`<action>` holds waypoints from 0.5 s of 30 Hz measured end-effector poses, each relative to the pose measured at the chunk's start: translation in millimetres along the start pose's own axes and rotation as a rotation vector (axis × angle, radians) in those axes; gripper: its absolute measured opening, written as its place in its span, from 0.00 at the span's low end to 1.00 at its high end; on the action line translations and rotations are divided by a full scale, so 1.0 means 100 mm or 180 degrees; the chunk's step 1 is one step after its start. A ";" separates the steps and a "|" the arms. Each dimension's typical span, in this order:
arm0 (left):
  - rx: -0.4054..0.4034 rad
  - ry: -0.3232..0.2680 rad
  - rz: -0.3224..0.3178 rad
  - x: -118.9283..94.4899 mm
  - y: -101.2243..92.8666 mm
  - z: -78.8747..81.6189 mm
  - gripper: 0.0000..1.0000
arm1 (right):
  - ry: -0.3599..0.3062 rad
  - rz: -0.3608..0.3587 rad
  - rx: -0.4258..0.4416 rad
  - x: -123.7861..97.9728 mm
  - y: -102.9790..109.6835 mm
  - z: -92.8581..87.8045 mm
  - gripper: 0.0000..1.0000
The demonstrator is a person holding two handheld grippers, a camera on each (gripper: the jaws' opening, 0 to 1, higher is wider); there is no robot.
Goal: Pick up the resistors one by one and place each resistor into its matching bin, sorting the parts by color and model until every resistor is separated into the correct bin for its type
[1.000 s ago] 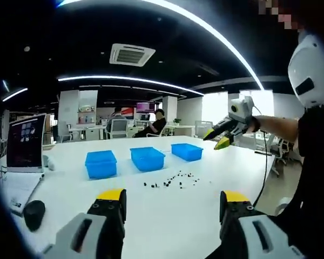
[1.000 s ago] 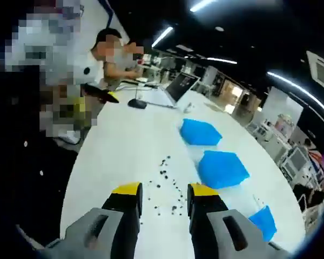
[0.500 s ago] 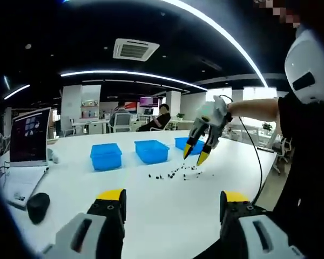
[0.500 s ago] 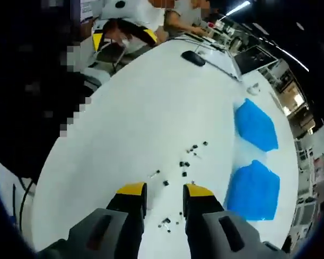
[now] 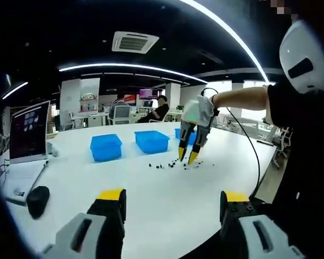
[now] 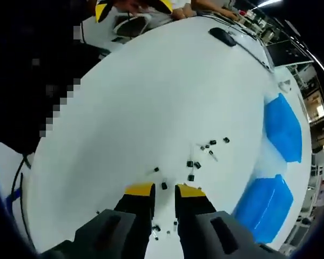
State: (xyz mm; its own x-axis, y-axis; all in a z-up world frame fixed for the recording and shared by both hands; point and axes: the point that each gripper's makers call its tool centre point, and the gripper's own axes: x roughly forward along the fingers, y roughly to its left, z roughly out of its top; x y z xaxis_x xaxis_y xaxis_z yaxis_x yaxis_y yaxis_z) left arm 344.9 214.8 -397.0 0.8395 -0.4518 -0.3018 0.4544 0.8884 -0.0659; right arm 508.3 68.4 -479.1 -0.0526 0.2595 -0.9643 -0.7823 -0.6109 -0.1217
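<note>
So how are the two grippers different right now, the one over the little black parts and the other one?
The right gripper points down at the scattered resistors on the white table, its jaws only narrowly apart. The left gripper is held back near the table's edge, away from the parts, its jaws spread wide. Both are grey with yellow tips, and neither holds anything.

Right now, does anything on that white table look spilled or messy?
Yes: small dark resistors lie loosely scattered on the bare table, outside the blue bins. The right gripper hovers just above them.
</note>
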 end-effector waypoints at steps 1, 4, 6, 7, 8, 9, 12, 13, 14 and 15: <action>0.0006 0.0007 -0.0003 0.00 0.00 -0.01 0.71 | 0.0018 0.0011 -0.0018 0.01 0.00 -0.01 0.17; -0.0001 0.0018 -0.0006 0.00 0.00 -0.02 0.71 | 0.0055 0.0059 -0.0025 0.03 0.00 -0.02 0.16; -0.0004 0.0024 -0.0002 0.00 0.01 -0.03 0.71 | 0.0062 0.0075 0.0000 0.06 -0.02 -0.03 0.13; -0.0005 0.0025 0.0000 0.00 0.01 -0.03 0.71 | 0.0087 0.0085 -0.0013 0.07 -0.03 -0.04 0.11; -0.0009 0.0022 0.0006 0.00 0.02 -0.03 0.71 | 0.0111 0.0109 -0.0006 0.08 -0.04 -0.07 0.10; -0.0012 0.0018 0.0009 0.00 0.02 -0.03 0.71 | 0.0119 0.0123 0.0024 0.08 -0.04 -0.07 0.08; -0.0017 0.0011 0.0008 0.00 0.01 -0.03 0.71 | 0.0147 0.0129 0.0024 0.09 -0.04 -0.09 0.07; -0.0018 0.0009 0.0006 0.00 0.01 -0.03 0.71 | 0.0154 0.0124 0.0035 0.09 -0.04 -0.10 0.07; -0.0023 0.0006 0.0005 0.00 0.01 -0.02 0.71 | 0.0156 0.0120 0.0043 0.09 -0.04 -0.10 0.07; -0.0022 0.0003 0.0004 0.00 0.00 -0.02 0.71 | 0.0159 0.0113 0.0064 0.09 -0.05 -0.11 0.07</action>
State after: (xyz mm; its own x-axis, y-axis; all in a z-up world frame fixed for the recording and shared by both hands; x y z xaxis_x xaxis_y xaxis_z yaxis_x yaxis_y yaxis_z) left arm 344.7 215.2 -399.1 0.8399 -0.4505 -0.3027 0.4511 0.8895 -0.0720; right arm 518.2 65.7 -489.6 -0.0498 0.2000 -0.9785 -0.7928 -0.6037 -0.0830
